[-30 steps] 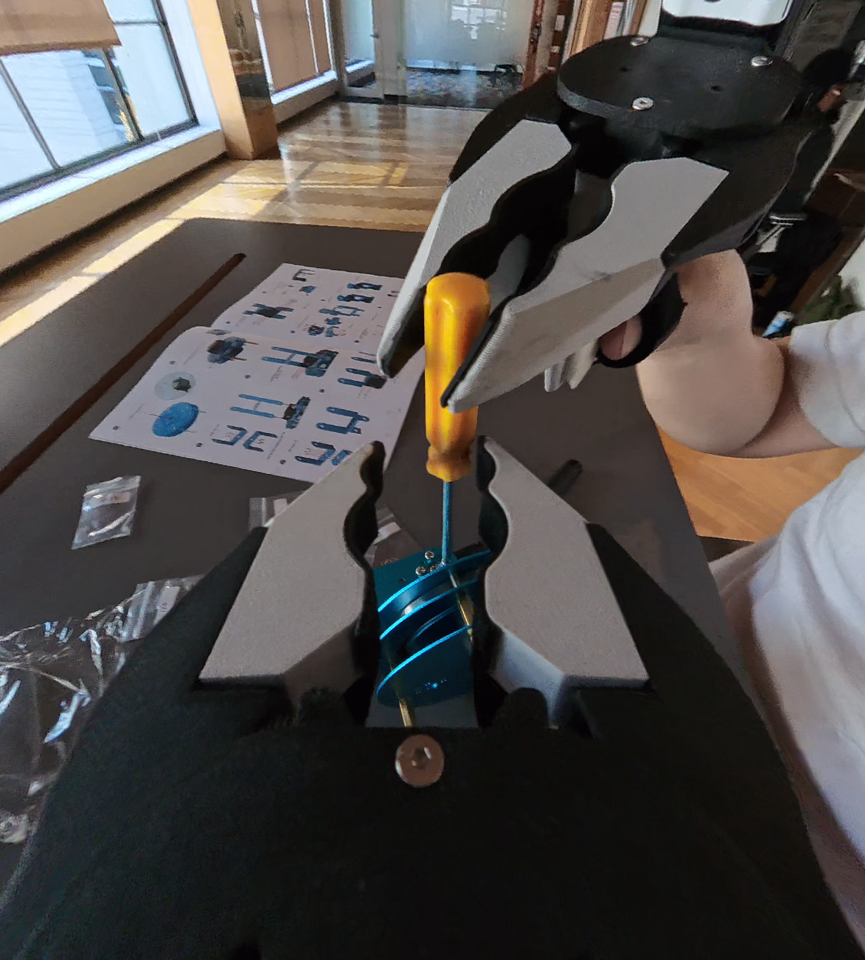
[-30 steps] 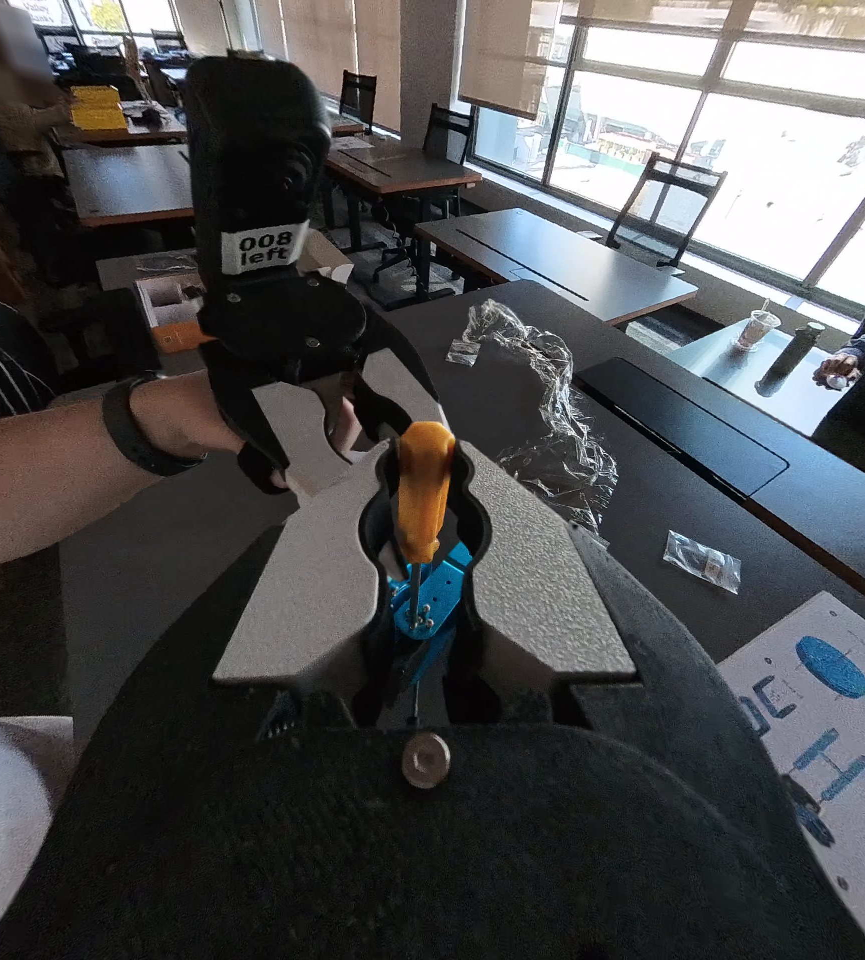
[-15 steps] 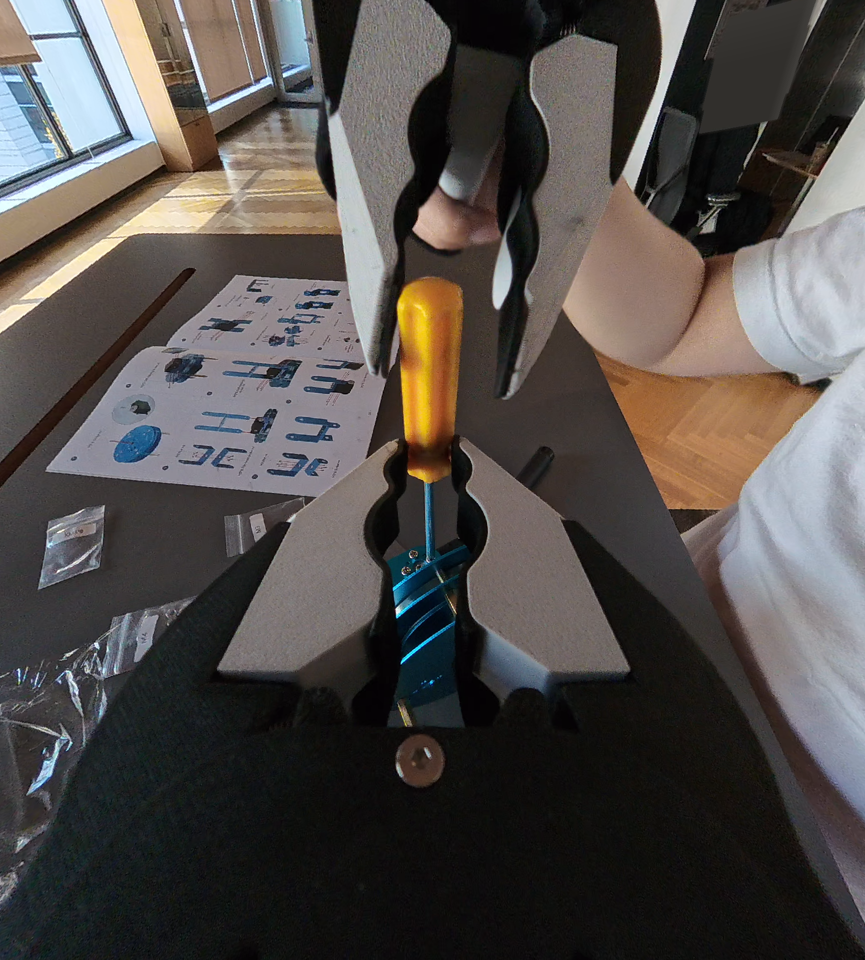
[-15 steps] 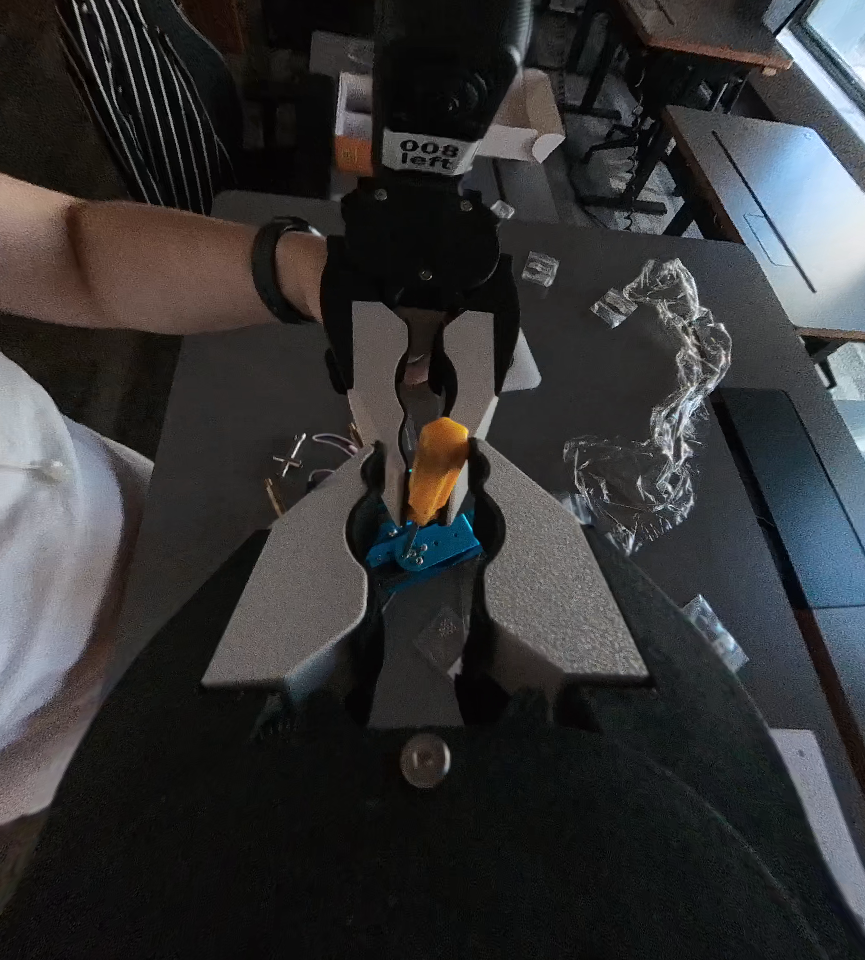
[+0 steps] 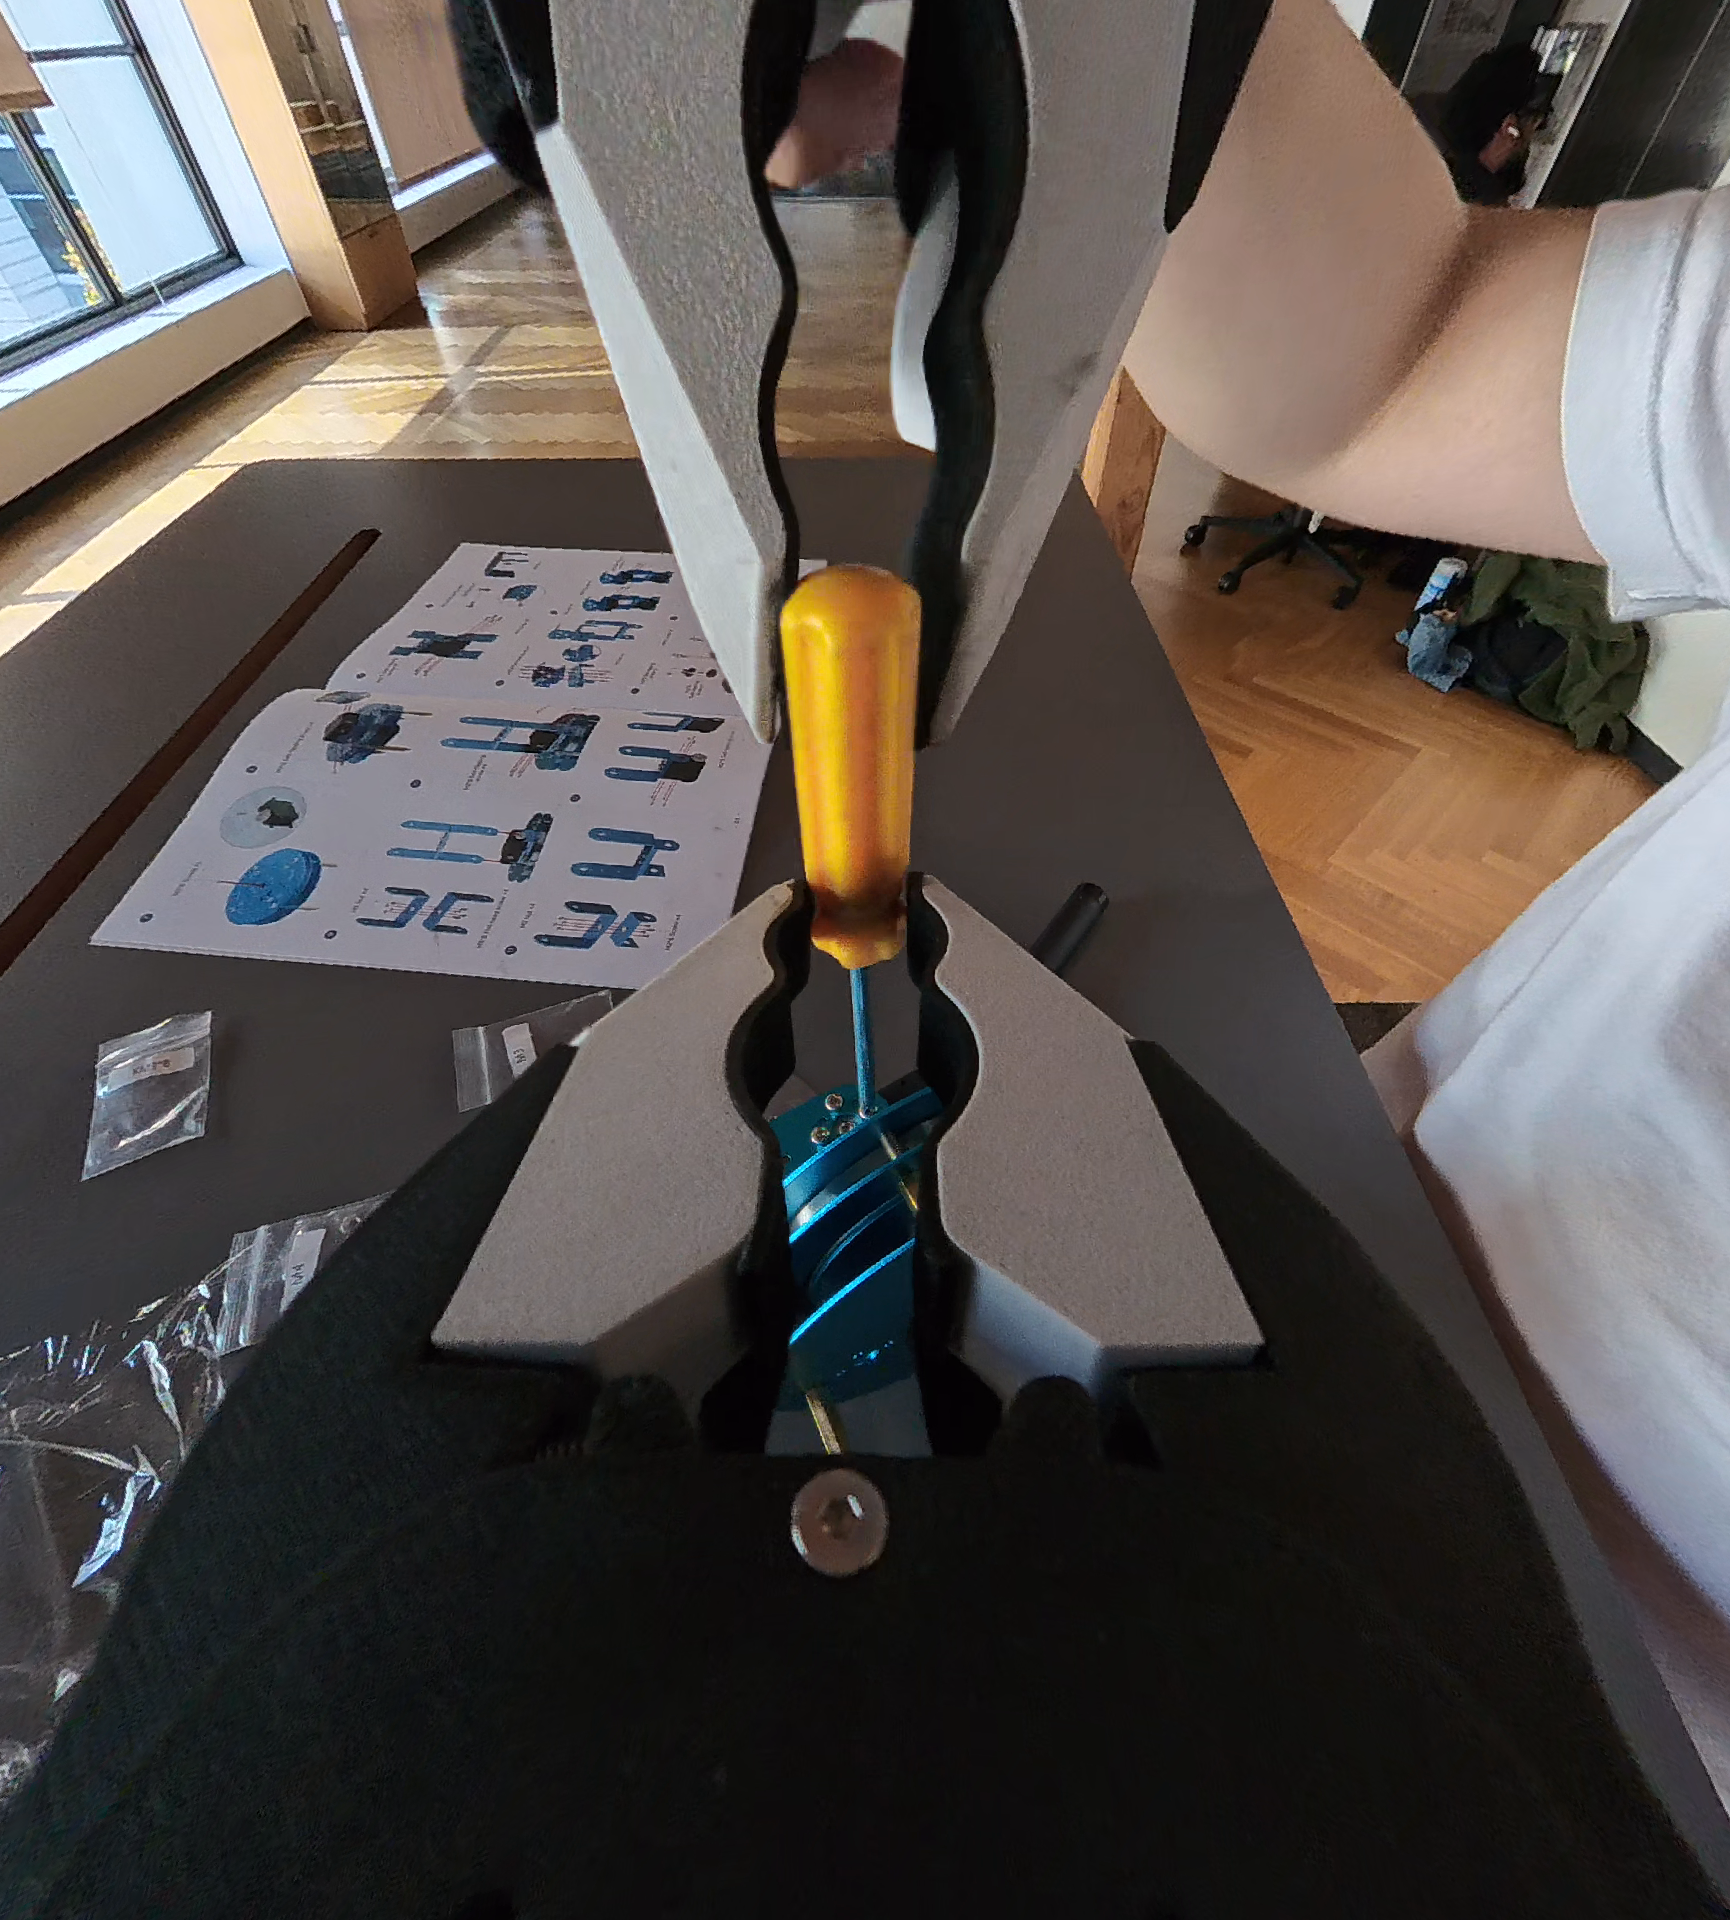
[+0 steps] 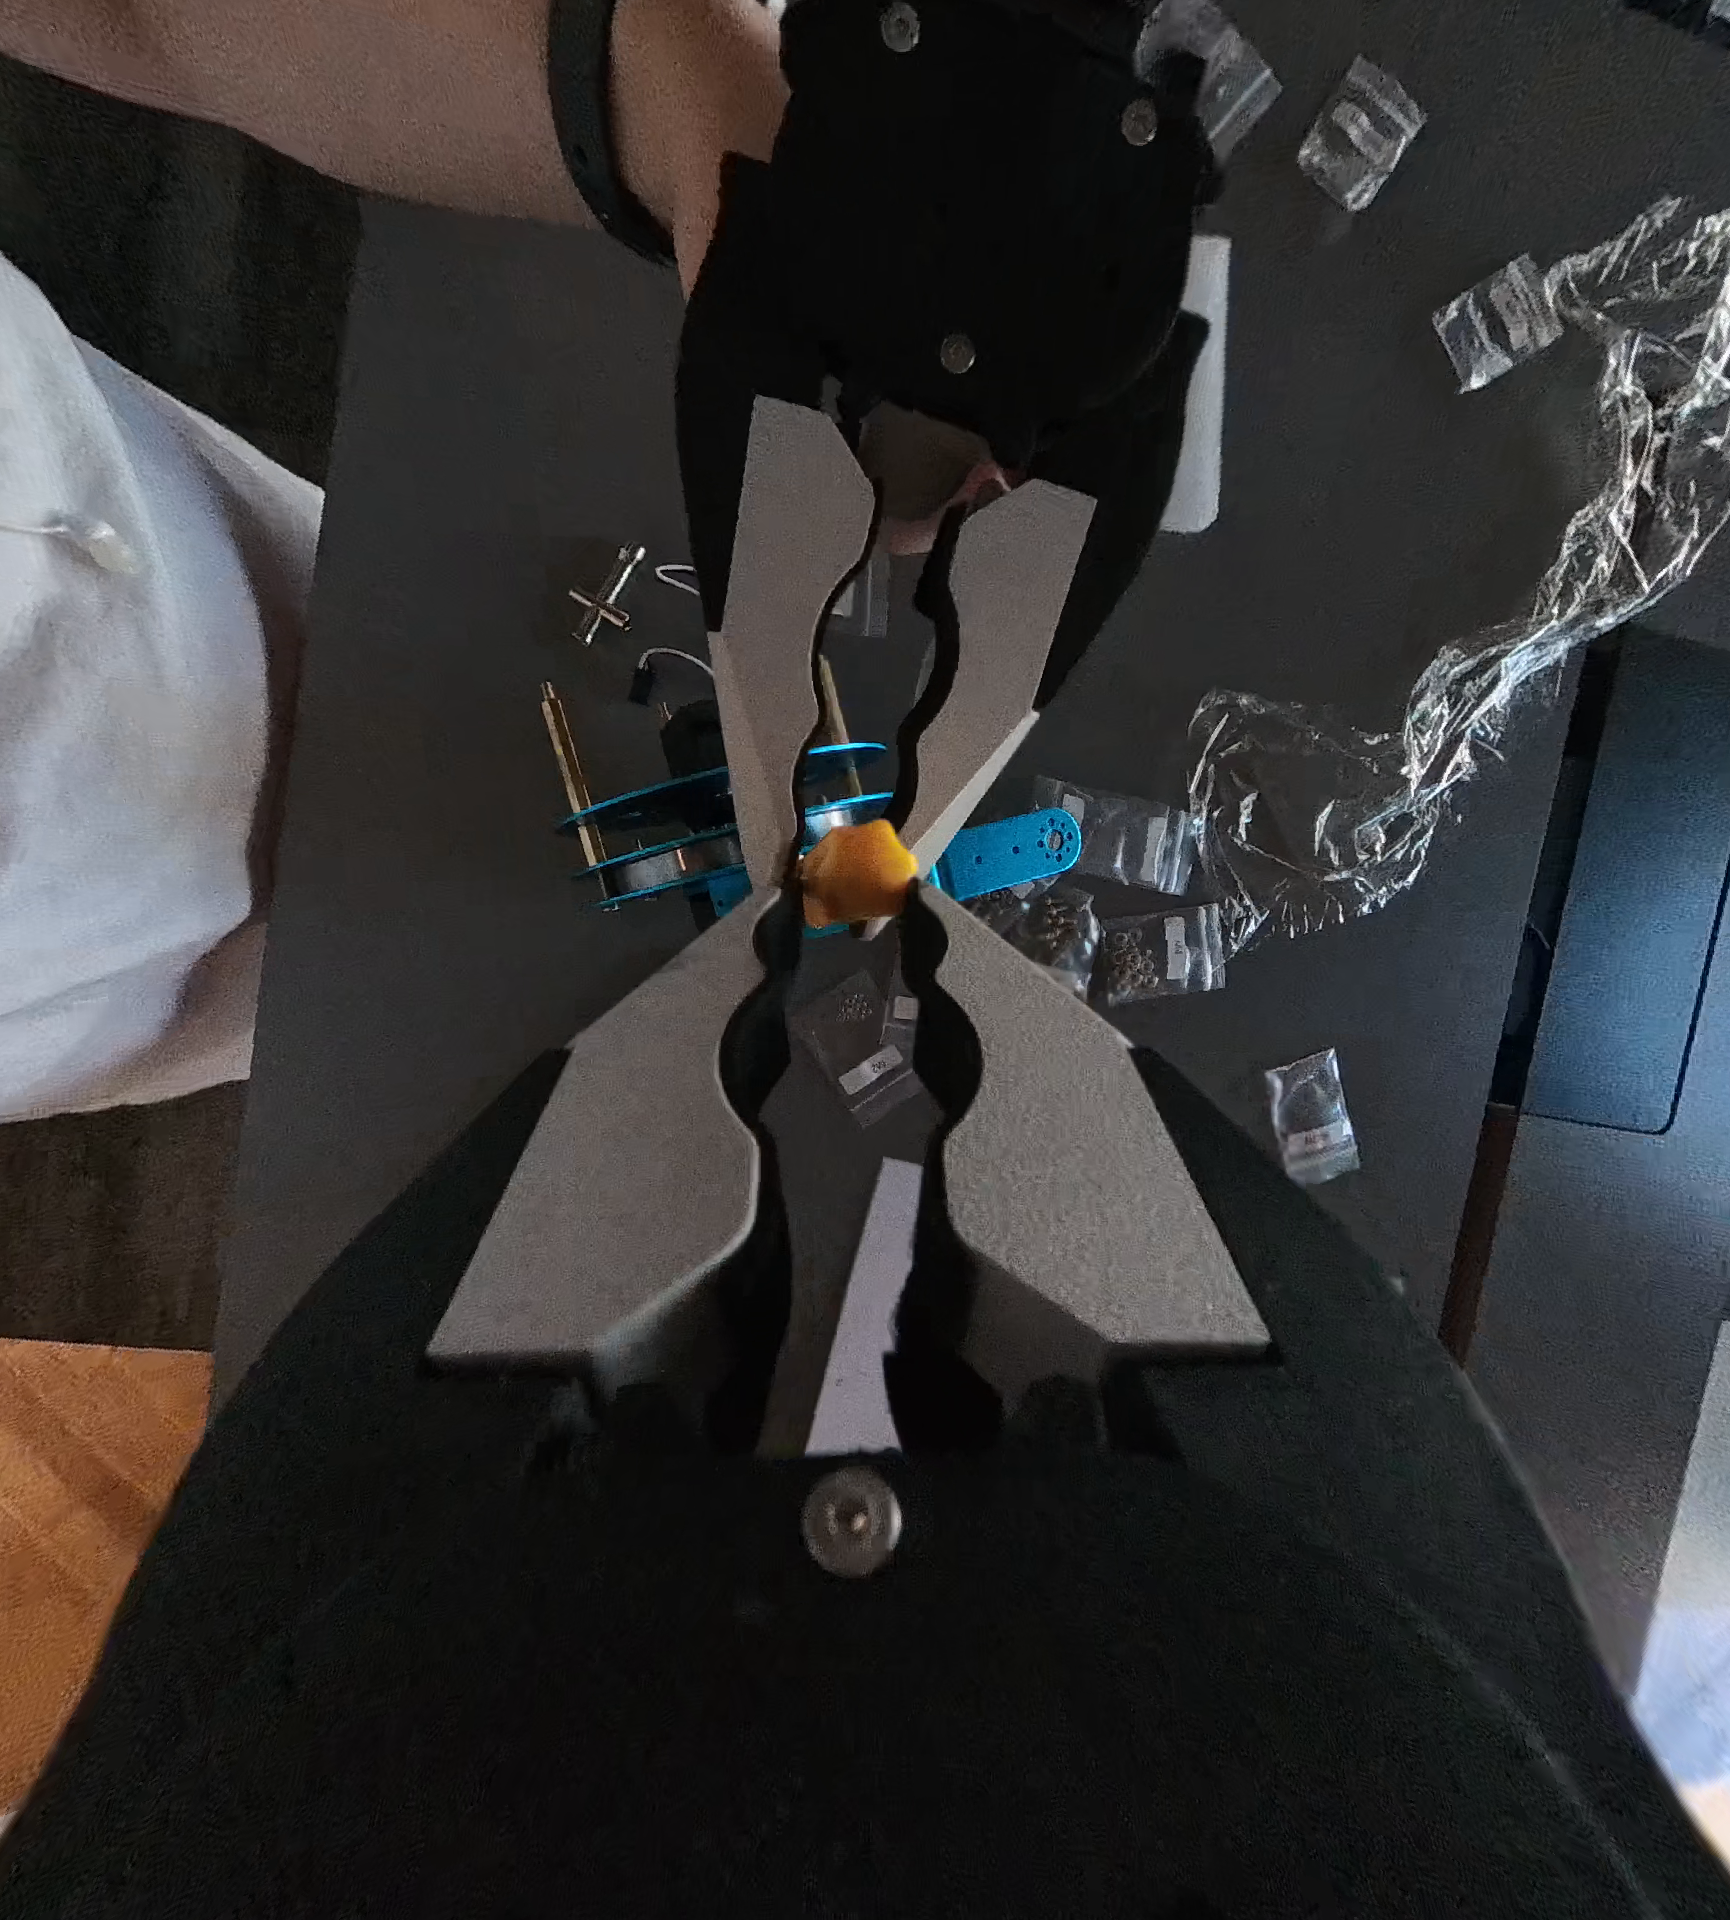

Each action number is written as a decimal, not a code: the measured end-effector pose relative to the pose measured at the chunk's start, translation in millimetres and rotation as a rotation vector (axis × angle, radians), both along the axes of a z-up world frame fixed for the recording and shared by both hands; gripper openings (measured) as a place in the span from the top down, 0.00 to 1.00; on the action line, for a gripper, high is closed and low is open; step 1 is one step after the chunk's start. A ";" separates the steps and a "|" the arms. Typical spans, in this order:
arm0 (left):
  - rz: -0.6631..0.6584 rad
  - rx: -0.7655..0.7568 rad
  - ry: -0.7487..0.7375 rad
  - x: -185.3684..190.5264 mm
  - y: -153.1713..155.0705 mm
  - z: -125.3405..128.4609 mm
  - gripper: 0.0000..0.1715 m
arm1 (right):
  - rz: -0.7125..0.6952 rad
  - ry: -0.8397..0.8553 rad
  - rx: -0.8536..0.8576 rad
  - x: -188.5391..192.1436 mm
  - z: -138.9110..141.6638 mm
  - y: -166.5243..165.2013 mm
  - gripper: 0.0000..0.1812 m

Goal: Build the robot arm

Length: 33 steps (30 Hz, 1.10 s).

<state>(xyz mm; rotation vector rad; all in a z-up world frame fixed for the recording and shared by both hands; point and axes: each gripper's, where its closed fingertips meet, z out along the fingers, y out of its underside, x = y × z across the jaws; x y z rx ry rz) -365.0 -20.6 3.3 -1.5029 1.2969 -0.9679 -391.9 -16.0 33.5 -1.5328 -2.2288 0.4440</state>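
Left tongs (image 5: 856, 896) are clamped on the blue disc assembly (image 5: 840, 1236). Right tongs (image 6: 853, 906), directly above them, pinch the top of the orange screwdriver (image 5: 848, 748) handle, and its blade tip rests among the screws on the assembly's top plate.

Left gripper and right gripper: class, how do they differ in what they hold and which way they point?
The left gripper clamps the blue disc assembly; the right gripper pinches the orange-handled screwdriver. The left gripper reaches across the table; the right gripper points down from above. Both have grey fingers on black bodies.
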 end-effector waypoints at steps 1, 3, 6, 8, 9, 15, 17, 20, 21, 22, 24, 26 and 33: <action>0.005 0.004 -0.006 0.3 0.1 0.4 0.90 | -0.048 0.012 -0.008 -0.1 -0.1 1.2 0.90; 0.003 0.015 -0.015 1.2 -1.4 0.7 0.90 | -0.103 0.032 -0.005 2.0 0.2 -0.9 0.90; -0.012 0.024 -0.007 3.5 -4.0 0.4 0.90 | -0.166 0.045 0.032 6.6 0.7 -4.4 0.90; -0.021 0.032 0.009 3.7 -4.7 0.4 0.90 | -0.100 0.066 0.124 6.5 2.4 -4.2 0.87; -0.029 0.031 0.015 3.6 -4.7 0.5 0.90 | -0.060 0.082 0.169 4.6 3.6 -2.5 0.81; -0.062 0.038 0.043 5.3 -5.6 -0.6 0.90 | 0.067 0.020 0.024 -2.5 3.1 -10.3 0.89; -0.070 0.028 0.043 5.2 -5.0 -0.9 0.90 | 0.034 0.000 -0.024 -1.2 2.9 -9.8 0.90; -0.064 0.000 0.030 6.5 -1.6 -1.0 0.90 | -0.103 0.027 -0.034 1.2 3.3 -2.5 0.90; -0.065 -0.005 0.023 7.5 -1.4 -1.0 0.90 | -0.168 0.040 -0.046 3.2 3.4 -0.9 0.90; -0.058 -0.005 0.017 8.0 -0.1 -1.5 0.90 | -0.243 0.048 -0.060 6.2 3.3 0.6 0.90; -0.036 0.007 0.029 9.1 3.3 -6.2 0.91 | -0.449 0.088 -0.062 8.7 3.0 10.6 0.90; -0.045 0.010 0.032 9.9 0.9 -7.6 0.91 | -0.522 0.139 -0.055 6.8 3.7 7.8 0.90; -0.083 0.028 0.060 6.4 -3.1 -7.8 0.91 | -0.366 0.277 -0.089 -9.1 5.9 -0.1 0.81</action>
